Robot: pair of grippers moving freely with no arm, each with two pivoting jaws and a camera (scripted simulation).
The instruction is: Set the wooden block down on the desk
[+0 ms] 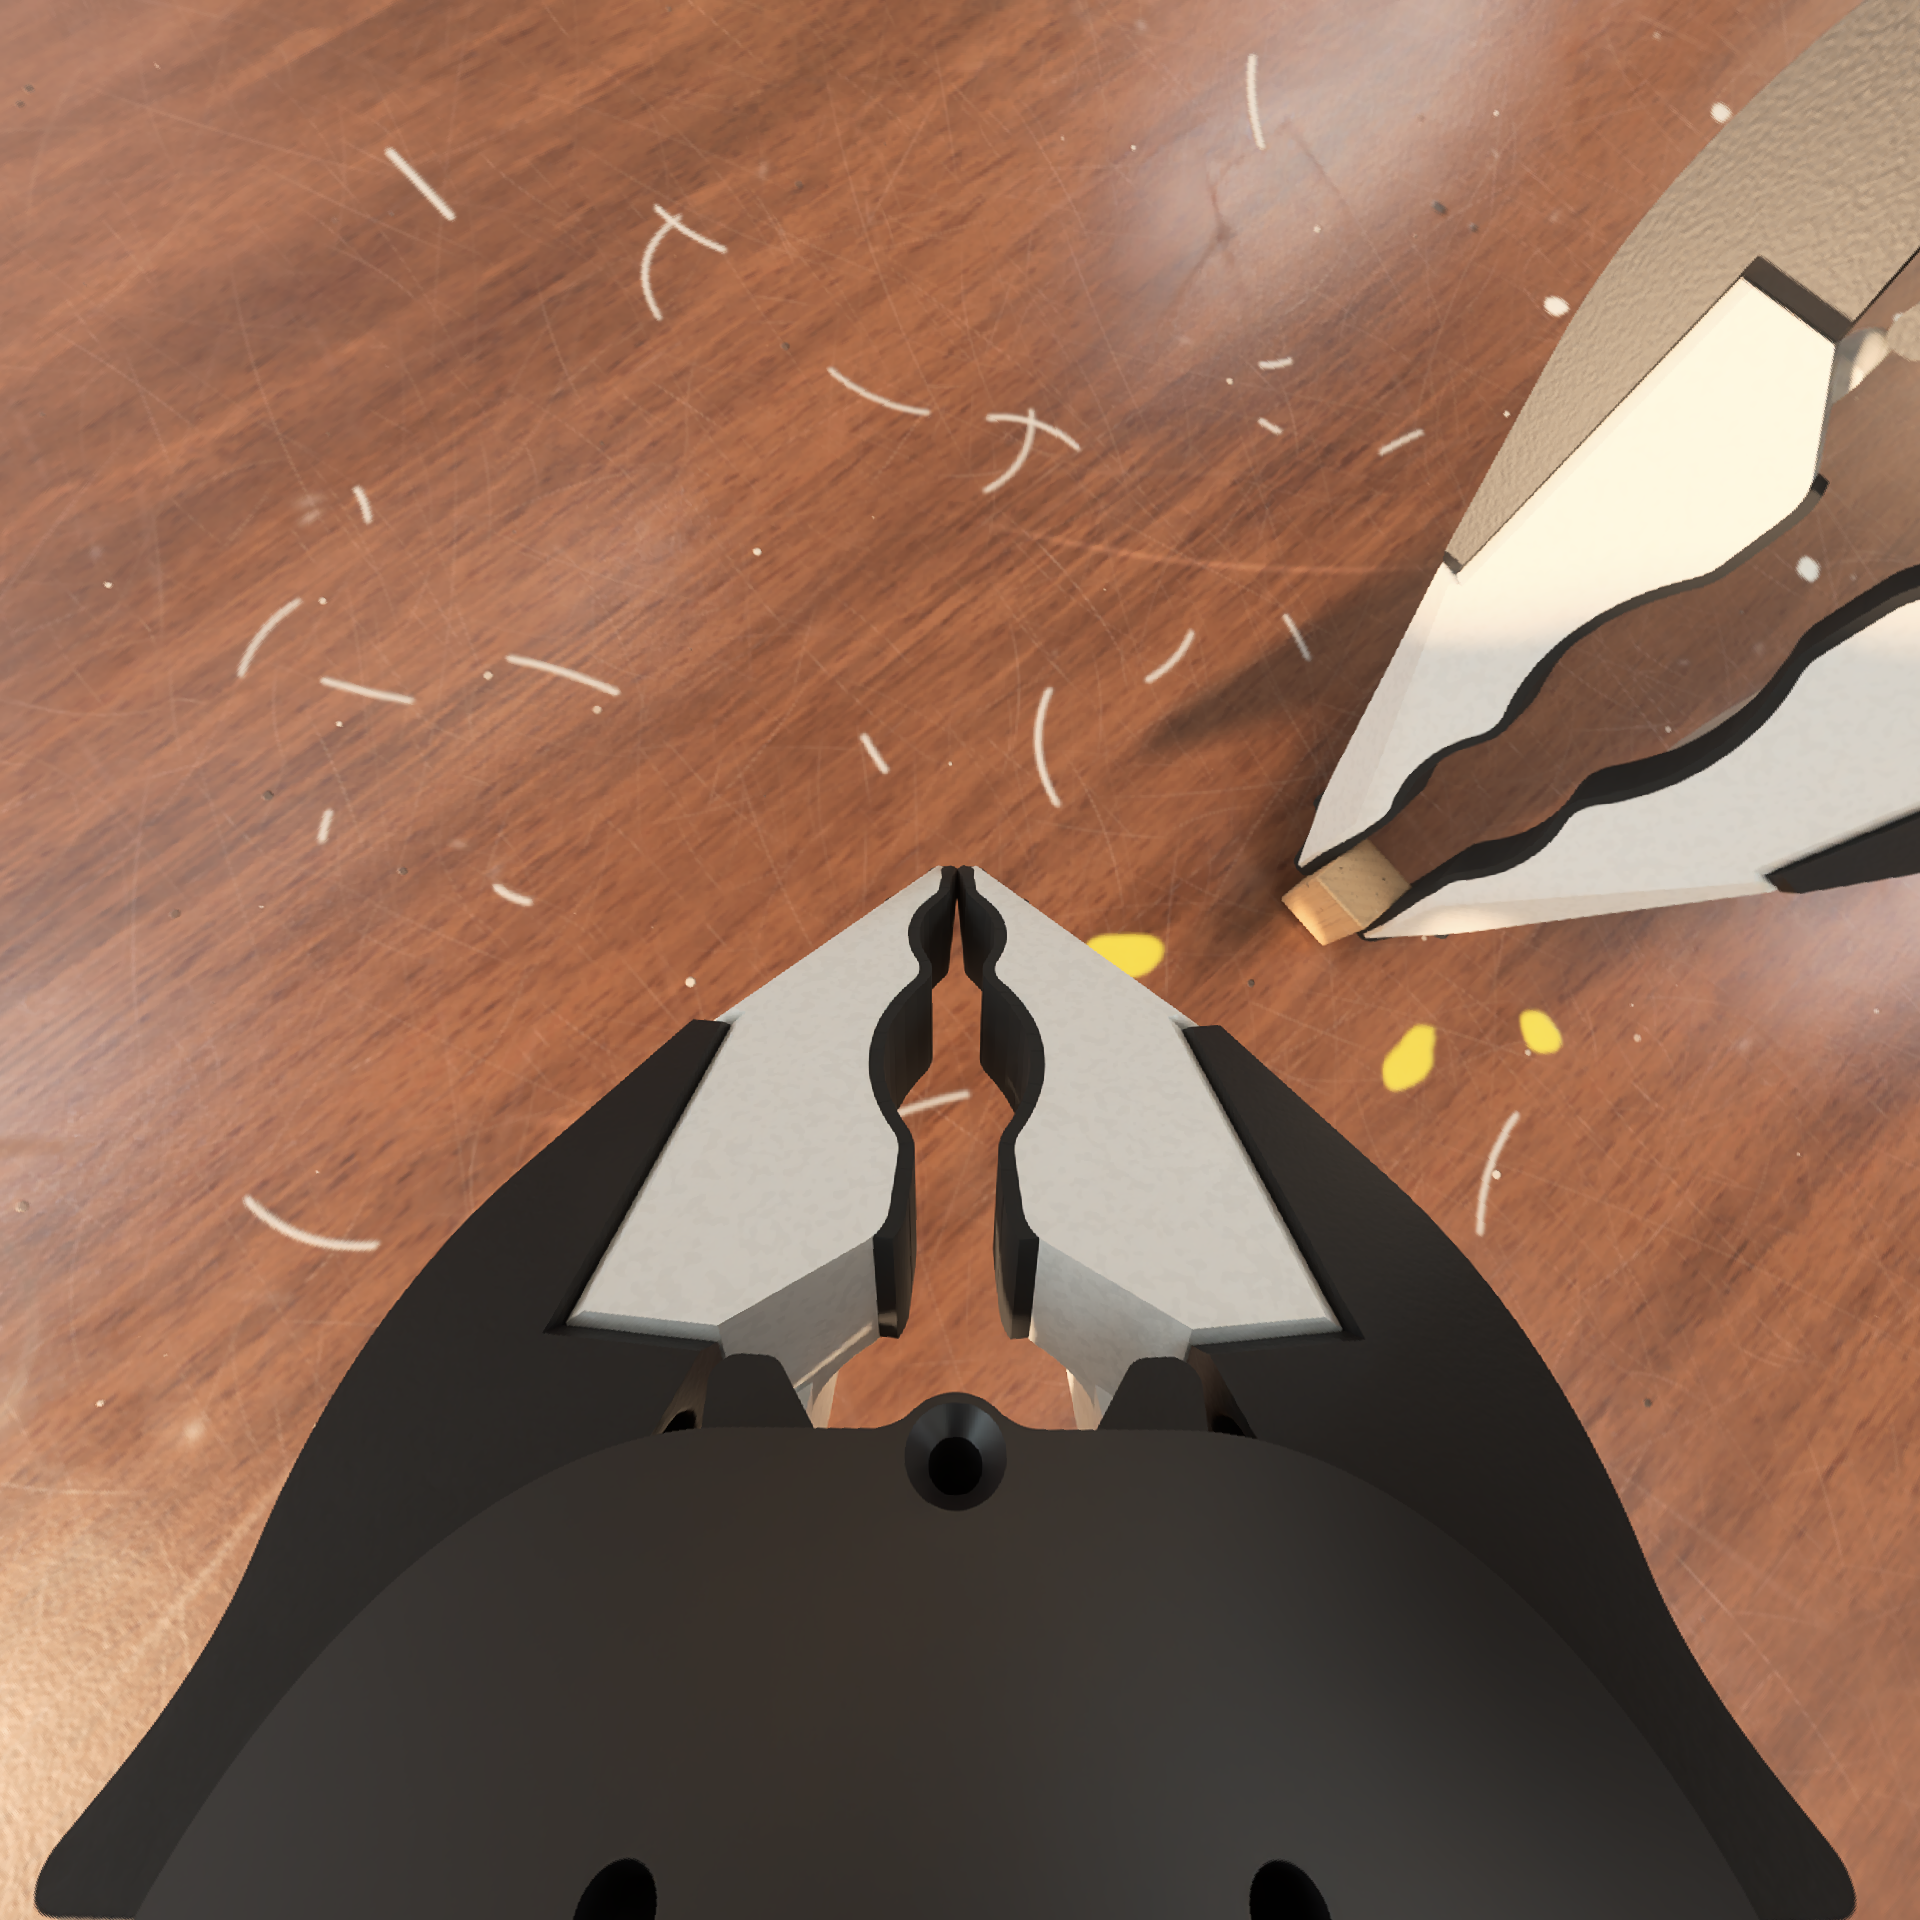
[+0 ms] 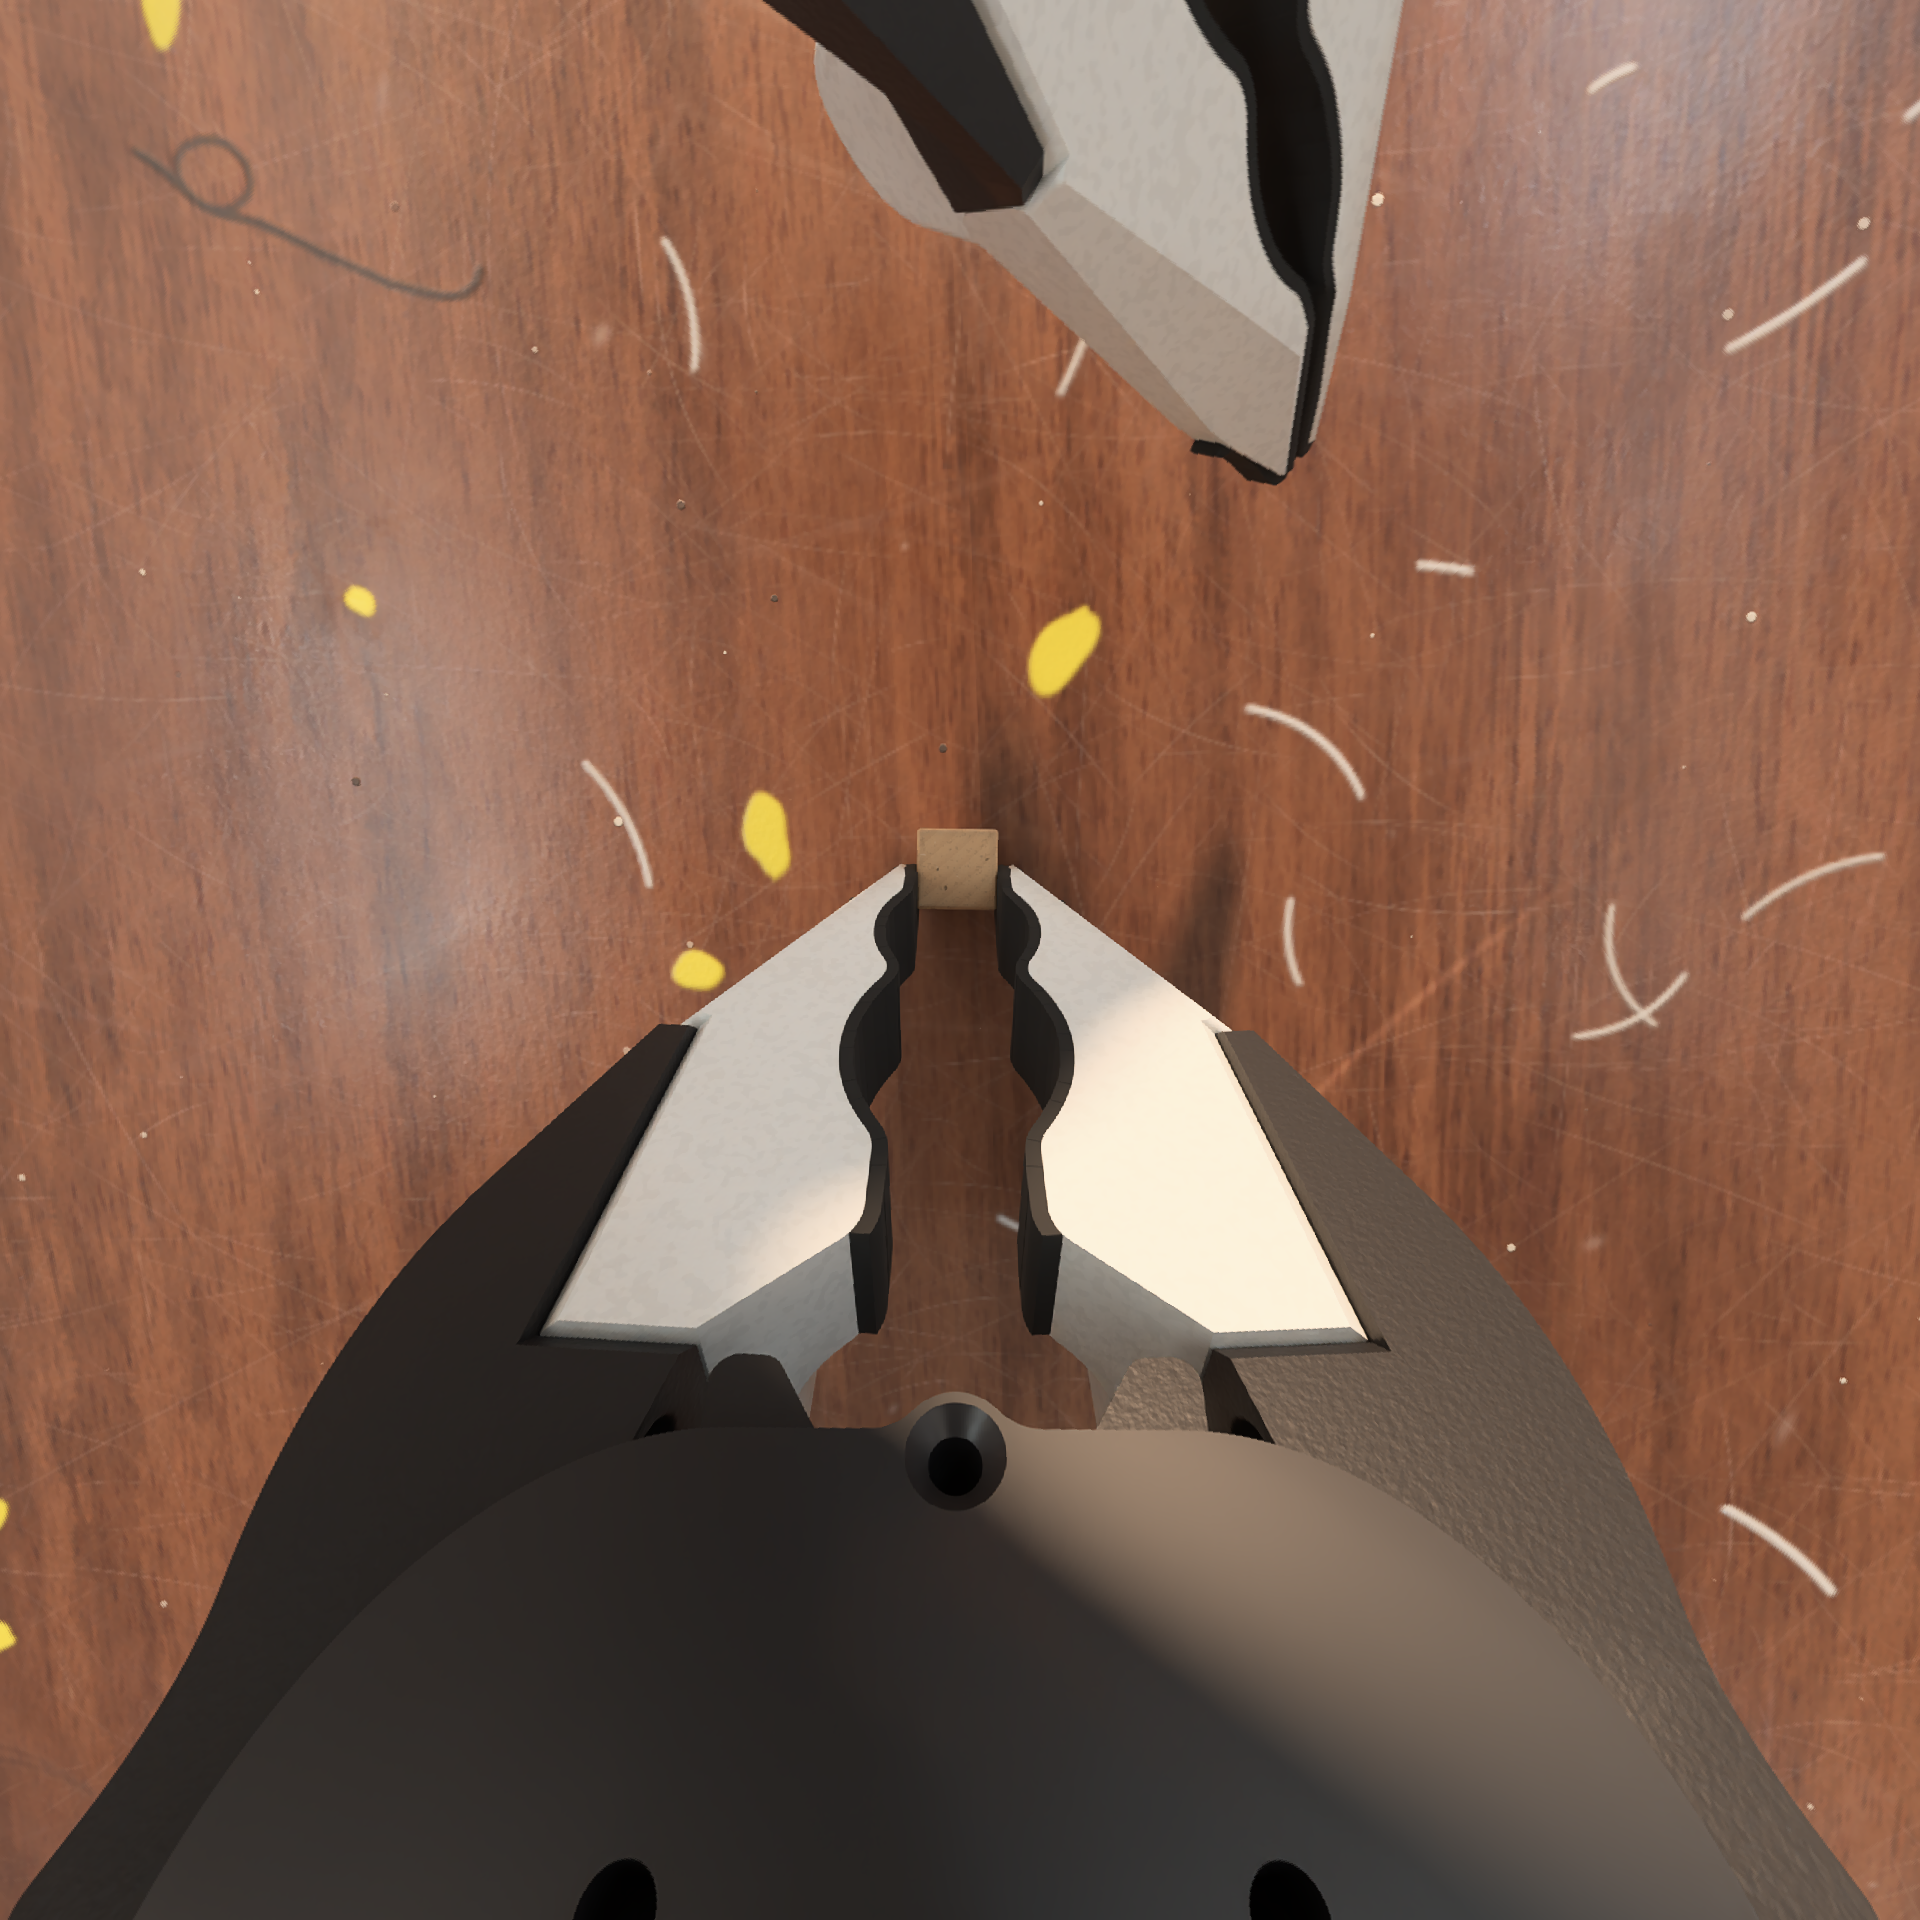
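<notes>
A small pale wooden block [image 2: 957, 869] sits pinched between the fingertips of my right gripper [image 2: 957, 883], which is shut on it low over the brown wooden desk [image 2: 416, 935]. In the left wrist view the same block [image 1: 1340, 899] shows at the tip of the right gripper [image 1: 1351, 904], at the right. My left gripper [image 1: 957, 878] is shut and empty, its tips together, to the left of the block. It also shows in the right wrist view [image 2: 1283, 462], beyond the block, pointing down at the desk.
The desk top carries yellow flecks [image 2: 1062, 649], white thread-like scraps [image 1: 561, 673] and a dark curled wire mark [image 2: 312, 223] at the far left. Nothing else stands on the wood around the two grippers.
</notes>
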